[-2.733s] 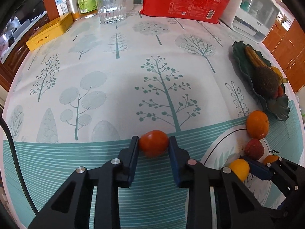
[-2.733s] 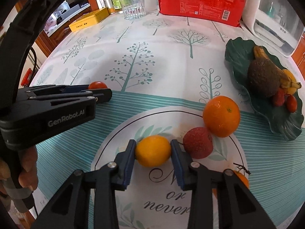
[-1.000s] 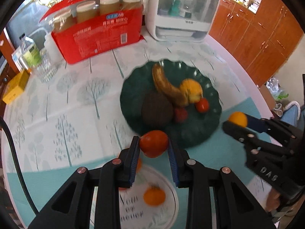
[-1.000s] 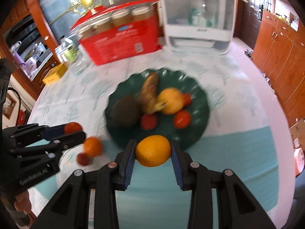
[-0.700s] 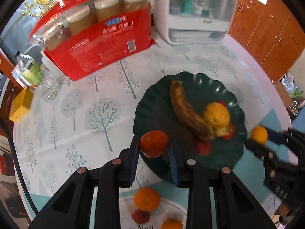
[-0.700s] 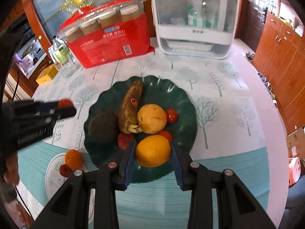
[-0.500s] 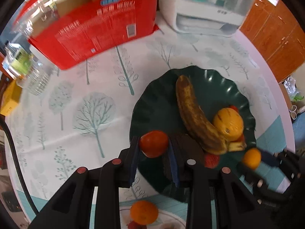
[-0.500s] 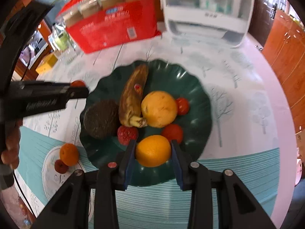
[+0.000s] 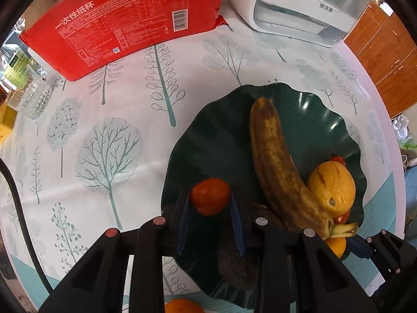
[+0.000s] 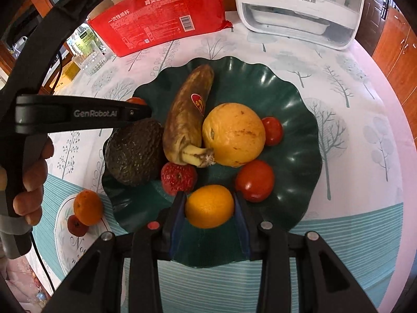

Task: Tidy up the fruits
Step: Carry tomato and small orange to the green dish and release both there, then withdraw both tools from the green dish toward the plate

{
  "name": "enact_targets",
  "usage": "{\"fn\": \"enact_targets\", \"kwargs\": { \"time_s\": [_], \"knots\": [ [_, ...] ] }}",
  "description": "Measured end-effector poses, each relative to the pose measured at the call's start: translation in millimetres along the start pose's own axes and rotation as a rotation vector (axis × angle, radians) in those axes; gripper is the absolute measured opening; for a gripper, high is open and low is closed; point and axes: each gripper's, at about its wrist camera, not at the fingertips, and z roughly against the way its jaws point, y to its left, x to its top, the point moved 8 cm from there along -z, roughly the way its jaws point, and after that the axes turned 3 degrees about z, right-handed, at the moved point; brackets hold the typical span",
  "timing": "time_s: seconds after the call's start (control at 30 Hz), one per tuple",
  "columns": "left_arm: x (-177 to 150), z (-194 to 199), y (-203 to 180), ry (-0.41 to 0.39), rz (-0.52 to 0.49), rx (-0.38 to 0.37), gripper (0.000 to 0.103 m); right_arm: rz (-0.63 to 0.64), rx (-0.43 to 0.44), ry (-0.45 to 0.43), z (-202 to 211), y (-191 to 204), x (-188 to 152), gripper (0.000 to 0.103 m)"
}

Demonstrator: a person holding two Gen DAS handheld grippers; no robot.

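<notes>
Plate (image 10: 299, 99) holding banana (image 10: 185, 120), avocado (image 10: 133, 154), left tongs (image 9: 210, 200) gripping tomato (image 9: 210, 196), right tongs (image 10: 209, 206) gripping orange (image 10: 209, 206)

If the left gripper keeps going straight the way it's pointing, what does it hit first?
Probably the dark green wavy-edged plate. The left gripper, shut on a small red tomato, points steeply down at the plate's bare left part, beside the dark rough avocado. Depth is unclear, so the avocado might be brushed.
</notes>
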Motion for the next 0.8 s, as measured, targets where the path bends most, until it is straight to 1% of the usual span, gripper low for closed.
{"fn": "enact_targets", "kwargs": {
  "time_s": [0.1,0.13,0.2,0.23,0.27,0.3,0.4,0.43,0.47,0.5,0.6,0.73,0.8],
  "knots": [
    [0,-3,-1,0.005,0.006,0.0,0.028,-0.001,0.003,0.013,-3,1,1,0.037],
    [1,-3,-1,0.003,0.004,0.001,0.03,-0.005,0.007,0.016,-3,1,2,0.037],
    [1,-4,-1,0.002,0.003,0.01,0.038,-0.011,0.014,0.016,-3,2,3,0.037],
    [2,-4,0,-0.003,0.004,0.013,0.045,-0.016,0.02,0.016,-2,2,4,0.037],
    [3,-4,-1,-0.005,0.005,0.004,0.049,-0.018,0.023,0.015,-2,3,4,0.037],
    [4,-4,-2,-0.006,0.006,-0.002,0.051,-0.02,0.025,0.015,-1,3,5,0.037],
    [5,-1,-4,-0.018,0.005,-0.002,0.065,-0.019,0.021,0.011,0,5,5,0.038],
    [5,1,-6,-0.019,0.001,-0.005,0.074,-0.017,0.021,0.011,1,5,5,0.038],
    [5,2,-7,-0.023,-0.003,0.004,0.077,-0.016,0.02,0.011,1,5,5,0.038],
    [5,4,-7,-0.03,-0.01,0.016,0.077,-0.017,0.019,0.011,2,5,5,0.038],
    [3,12,-13,-0.044,-0.039,0.024,0.077,-0.025,0.02,0.008,5,5,5,0.038],
    [3,22,-15,-0.065,-0.054,0.029,0.078,-0.034,0.018,0.001,10,3,4,0.038],
    [4,27,-15,-0.076,-0.057,0.03,0.08,-0.037,0.014,-0.003,13,3,3,0.038]
  ]
}}
